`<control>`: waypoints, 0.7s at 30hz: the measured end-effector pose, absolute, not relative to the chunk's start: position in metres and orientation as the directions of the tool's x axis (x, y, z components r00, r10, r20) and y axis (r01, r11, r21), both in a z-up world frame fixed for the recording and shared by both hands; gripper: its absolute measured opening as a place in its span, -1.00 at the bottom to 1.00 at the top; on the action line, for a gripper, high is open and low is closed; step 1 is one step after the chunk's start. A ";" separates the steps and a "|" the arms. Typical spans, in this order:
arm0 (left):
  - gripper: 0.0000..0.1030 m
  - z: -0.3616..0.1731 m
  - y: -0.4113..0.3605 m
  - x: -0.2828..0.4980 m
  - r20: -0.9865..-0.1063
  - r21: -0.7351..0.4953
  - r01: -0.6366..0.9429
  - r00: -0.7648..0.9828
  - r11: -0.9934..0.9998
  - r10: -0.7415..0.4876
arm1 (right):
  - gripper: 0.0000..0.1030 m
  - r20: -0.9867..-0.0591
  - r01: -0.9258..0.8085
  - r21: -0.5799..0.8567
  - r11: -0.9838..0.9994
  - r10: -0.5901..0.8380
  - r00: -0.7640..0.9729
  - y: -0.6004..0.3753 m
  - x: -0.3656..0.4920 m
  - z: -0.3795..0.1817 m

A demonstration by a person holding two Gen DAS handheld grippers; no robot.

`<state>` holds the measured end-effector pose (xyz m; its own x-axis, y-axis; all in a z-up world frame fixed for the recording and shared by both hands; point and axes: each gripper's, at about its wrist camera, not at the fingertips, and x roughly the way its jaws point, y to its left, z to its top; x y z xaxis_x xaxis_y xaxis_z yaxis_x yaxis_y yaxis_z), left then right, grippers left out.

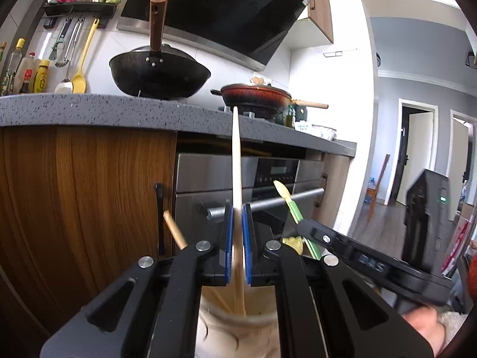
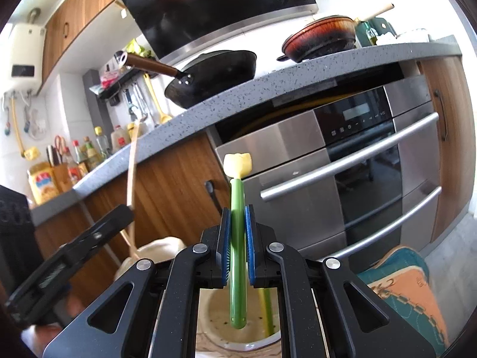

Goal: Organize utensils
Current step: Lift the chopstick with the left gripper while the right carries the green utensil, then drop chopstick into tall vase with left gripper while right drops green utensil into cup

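Both tongs pinching utensils over the holder.
My left tongs (image 1: 237,208) clamp a pale wooden stick (image 1: 237,161); my right tongs (image 2: 237,211) clamp a green-handled utensil with yellow tip (image 2: 237,197) above the cream ceramic holder (image 2: 214,304).

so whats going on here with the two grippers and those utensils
A person is sorting utensils with a handheld gripper in each hand. The left gripper is shut on a pale wooden utensil, standing upright over a cream holder. The right gripper is shut on a green-handled utensil with a yellow tip, its lower end down inside the perforated cream holder. Neither is released yet.
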<state>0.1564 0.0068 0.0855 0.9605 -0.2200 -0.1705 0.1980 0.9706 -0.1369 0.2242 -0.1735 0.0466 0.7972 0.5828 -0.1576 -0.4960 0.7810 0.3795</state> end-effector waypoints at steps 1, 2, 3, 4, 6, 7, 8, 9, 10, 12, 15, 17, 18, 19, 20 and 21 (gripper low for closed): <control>-0.88 0.084 0.008 0.154 -0.180 -0.140 0.202 0.957 0.969 -0.226 | -0.80 -0.160 -0.488 0.358 0.796 0.568 0.807 -0.172 0.224 0.046; -0.88 0.084 0.008 0.152 -0.182 -0.139 0.204 0.957 0.969 -0.227 | -0.80 -0.161 -0.482 0.339 0.808 0.555 0.816 -0.171 0.223 0.045; -0.88 0.083 0.009 0.150 -0.184 -0.137 0.206 0.956 0.969 -0.229 | -0.80 -0.161 -0.471 0.303 0.828 0.532 0.831 -0.169 0.221 0.045; -0.88 0.083 0.009 0.148 -0.189 -0.130 0.207 0.955 0.970 -0.229 | -0.80 -0.161 -0.464 0.272 0.843 0.515 0.842 -0.166 0.220 0.045; -0.88 0.082 0.009 0.145 -0.200 -0.117 0.208 0.953 0.971 -0.229 | -0.80 -0.157 -0.452 0.216 0.866 0.487 0.859 -0.161 0.217 0.044; -0.88 0.081 0.009 0.144 -0.205 -0.110 0.206 0.953 0.972 -0.225 | -0.80 -0.156 -0.448 0.189 0.874 0.477 0.865 -0.158 0.216 0.043; -0.88 0.080 0.008 0.143 -0.214 -0.104 0.207 0.951 0.973 -0.225 | -0.80 -0.152 -0.441 0.160 0.883 0.464 0.873 -0.156 0.214 0.042; -0.88 0.079 0.008 0.142 -0.225 -0.099 0.207 0.948 0.973 -0.224 | -0.80 -0.151 -0.437 0.142 0.888 0.456 0.877 -0.154 0.213 0.041; -0.88 0.078 0.008 0.142 -0.236 -0.094 0.206 0.946 0.974 -0.222 | -0.80 -0.151 -0.436 0.127 0.891 0.451 0.879 -0.152 0.213 0.040; -0.88 0.075 0.009 0.142 -0.255 -0.094 0.203 0.941 0.975 -0.221 | -0.80 -0.151 -0.435 0.117 0.893 0.449 0.880 -0.152 0.212 0.039; -0.88 0.073 0.014 0.142 -0.264 -0.126 0.208 0.935 0.970 -0.235 | -0.80 -0.152 -0.435 0.122 0.892 0.450 0.880 -0.155 0.211 0.038; -0.88 0.071 0.017 0.141 -0.274 -0.137 0.207 0.932 0.969 -0.238 | -0.80 -0.155 -0.435 0.129 0.891 0.451 0.879 -0.157 0.211 0.037; -0.87 0.070 0.017 0.141 -0.279 -0.139 0.209 0.930 0.968 -0.240 | -0.80 -0.158 -0.433 0.130 0.892 0.450 0.879 -0.157 0.210 0.037; -0.86 0.070 0.018 0.140 -0.281 -0.139 0.208 0.929 0.968 -0.240 | -0.80 -0.160 -0.433 0.133 0.892 0.450 0.879 -0.158 0.209 0.036; -0.85 0.069 0.018 0.139 -0.283 -0.139 0.207 0.929 0.968 -0.239 | -0.80 -0.162 -0.434 0.137 0.890 0.452 0.877 -0.160 0.208 0.036; -0.85 0.068 0.019 0.138 -0.286 -0.138 0.207 0.928 0.969 -0.239 | -0.80 -0.162 -0.433 0.140 0.890 0.452 0.877 -0.160 0.207 0.036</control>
<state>0.1381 0.0188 0.0684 0.9280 -0.2392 -0.2856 0.2072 0.9685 -0.1379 0.2072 -0.1596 0.0364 0.8771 0.4522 -0.1620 -0.4332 0.8904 0.1397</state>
